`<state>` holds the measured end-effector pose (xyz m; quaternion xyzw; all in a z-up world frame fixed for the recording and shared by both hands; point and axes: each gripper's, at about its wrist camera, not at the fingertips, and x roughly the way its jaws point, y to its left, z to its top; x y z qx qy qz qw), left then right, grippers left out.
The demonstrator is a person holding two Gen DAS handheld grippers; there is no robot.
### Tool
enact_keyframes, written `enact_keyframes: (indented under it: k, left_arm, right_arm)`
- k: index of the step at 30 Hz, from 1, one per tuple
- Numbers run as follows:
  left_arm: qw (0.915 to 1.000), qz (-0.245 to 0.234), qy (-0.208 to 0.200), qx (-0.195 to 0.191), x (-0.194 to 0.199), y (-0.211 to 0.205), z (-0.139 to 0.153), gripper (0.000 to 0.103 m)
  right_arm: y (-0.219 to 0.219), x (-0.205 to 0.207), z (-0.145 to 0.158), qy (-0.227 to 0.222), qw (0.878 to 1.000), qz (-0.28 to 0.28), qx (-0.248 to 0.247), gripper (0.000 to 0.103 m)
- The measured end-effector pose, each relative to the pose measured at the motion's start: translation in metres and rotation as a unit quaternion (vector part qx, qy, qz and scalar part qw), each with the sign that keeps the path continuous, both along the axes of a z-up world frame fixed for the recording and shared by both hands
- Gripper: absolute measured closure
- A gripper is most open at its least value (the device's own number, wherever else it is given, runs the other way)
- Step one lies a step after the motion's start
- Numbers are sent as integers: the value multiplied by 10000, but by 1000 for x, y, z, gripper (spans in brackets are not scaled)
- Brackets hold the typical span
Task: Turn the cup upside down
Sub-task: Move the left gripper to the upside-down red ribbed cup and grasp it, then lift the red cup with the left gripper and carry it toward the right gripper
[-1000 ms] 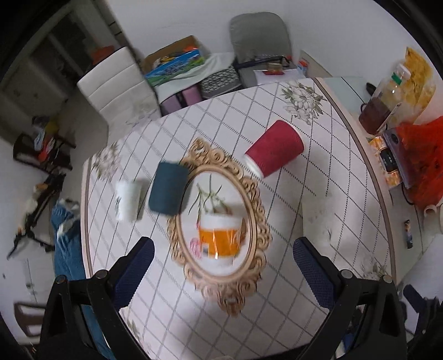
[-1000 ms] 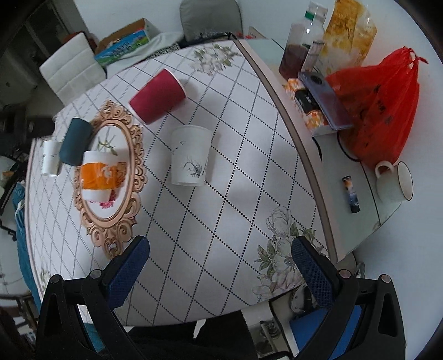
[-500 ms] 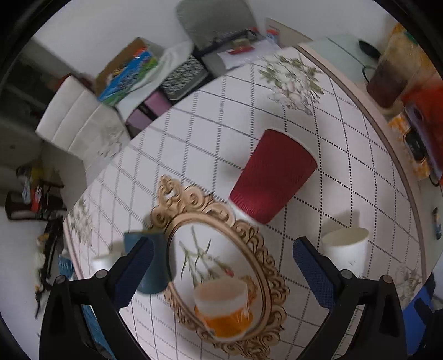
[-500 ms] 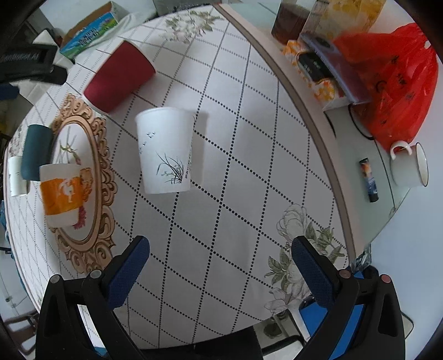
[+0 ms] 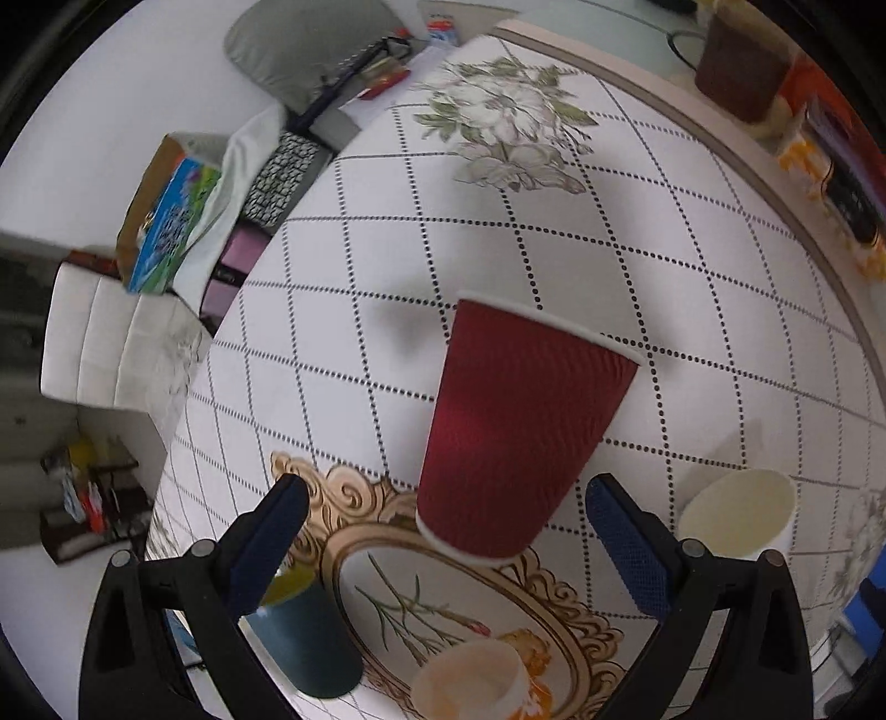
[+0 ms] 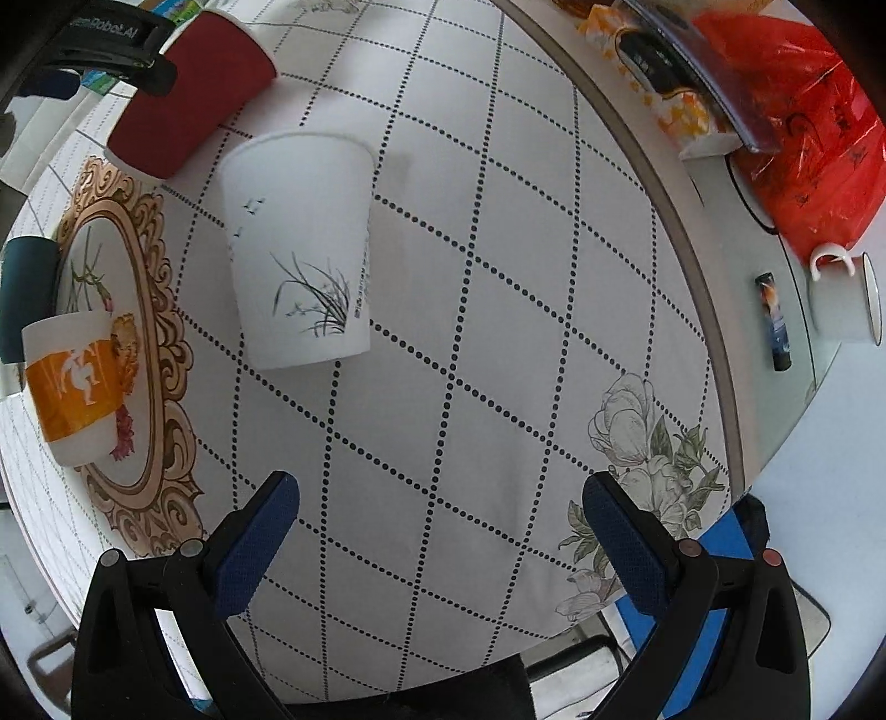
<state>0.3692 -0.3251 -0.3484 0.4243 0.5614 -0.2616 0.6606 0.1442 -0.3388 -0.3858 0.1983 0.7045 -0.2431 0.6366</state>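
A dark red ribbed paper cup (image 5: 520, 426) stands upside down on the table, rim down, just ahead of my open left gripper (image 5: 448, 531); it also shows in the right wrist view (image 6: 188, 94). A white paper cup with an ink grass print (image 6: 302, 249) stands upside down ahead and left of my open, empty right gripper (image 6: 443, 531); in the left wrist view it (image 5: 739, 512) is at the right. The left gripper's body (image 6: 111, 50) shows at the top left of the right wrist view.
An orange-and-white cup (image 6: 75, 387) stands on a gold-framed oval mat (image 6: 144, 343), with a dark teal cup (image 5: 304, 637) beside it. Beyond the table's right edge are a red plastic bag (image 6: 803, 111), a white mug (image 6: 841, 299) and boxes. Chairs (image 5: 111, 343) stand at the far side.
My left gripper has moved forward toward the red cup, which now fills the view between its fingers. My right gripper has moved closer to the white printed cup. No cup has moved.
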Motion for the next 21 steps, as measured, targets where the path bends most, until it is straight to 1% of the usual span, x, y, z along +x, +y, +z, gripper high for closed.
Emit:
enact_keyframes:
  k: [3,6,11,12,13,17,18,19,20,21]
  left_arm:
    - [9996,-237,14,161,1,-9,-10,0]
    - [9983,-479,131,298,1,-16,-22,0]
    - [9969,-667,231,361,1,-20,-33,1]
    - [9966,-689,244,368,1,-21,-35,3]
    - [9965,-706,248,371,0,-22,-36,7]
    - [9963,-734,272,367,-2,-25,-38,12]
    - [9962,-746,283,355,-2,-25,-38,14]
    - [9961,-753,303,356,-3,-26,-38,21]
    - [9959,-770,313,370,-3,-26,-39,24]
    - [9957,-778,318,384,-4,-26,-39,24]
  right_arm:
    - [-6,0,-5,36,10000,-49,19,0]
    - [-11,0,-8,61,9999,-81,16,0]
    - [-18,-2,-10,82,9999,-149,-8,0]
    - [-18,-2,-10,84,9998,-158,-9,0]
    - [-19,-2,-10,87,9998,-162,-10,0]
    - [-24,-2,-10,93,9998,-180,-19,0]
    - [-24,-2,-8,96,9998,-183,-20,0]
    - [-26,-2,-7,96,9998,-184,-22,0]
    - [-26,-3,-7,95,9998,-183,-27,0]
    - [-26,-3,-7,96,9998,-184,-27,0]
